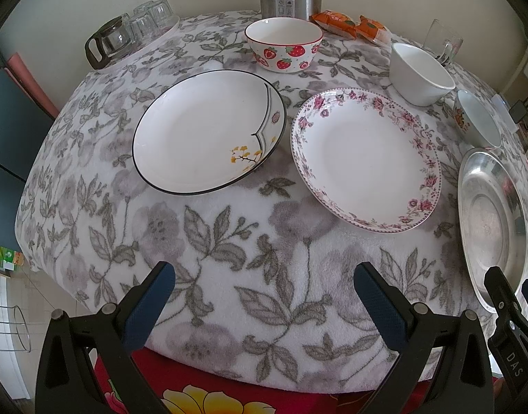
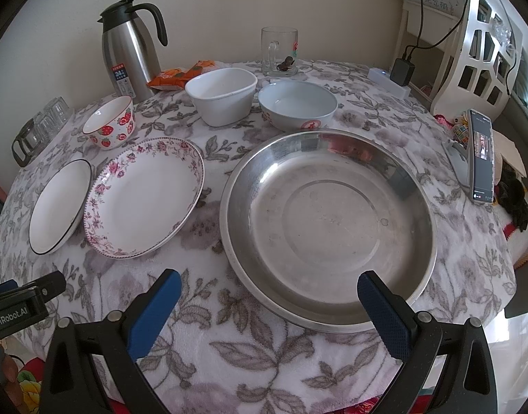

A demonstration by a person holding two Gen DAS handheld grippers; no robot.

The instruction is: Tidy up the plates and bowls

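Note:
A black-rimmed white plate (image 1: 205, 131) and a pink-flower-rimmed plate (image 1: 365, 158) lie side by side on the flowered tablecloth. A large steel pan (image 2: 327, 229) lies to their right. Behind them stand a strawberry bowl (image 1: 284, 45), a plain white bowl (image 1: 419, 74) and a pale blue bowl (image 2: 297, 105). My left gripper (image 1: 264, 296) is open and empty, above the cloth at the table's near edge, in front of the two plates. My right gripper (image 2: 269, 300) is open and empty, with its right finger over the pan's near rim.
A steel thermos jug (image 2: 131, 51), orange snack packets (image 2: 179, 76) and a glass mug (image 2: 279, 51) stand at the back. A glass pot and upturned glasses (image 1: 132, 31) sit on a tray at the back left. A phone on a stand (image 2: 481, 157) is at the right edge.

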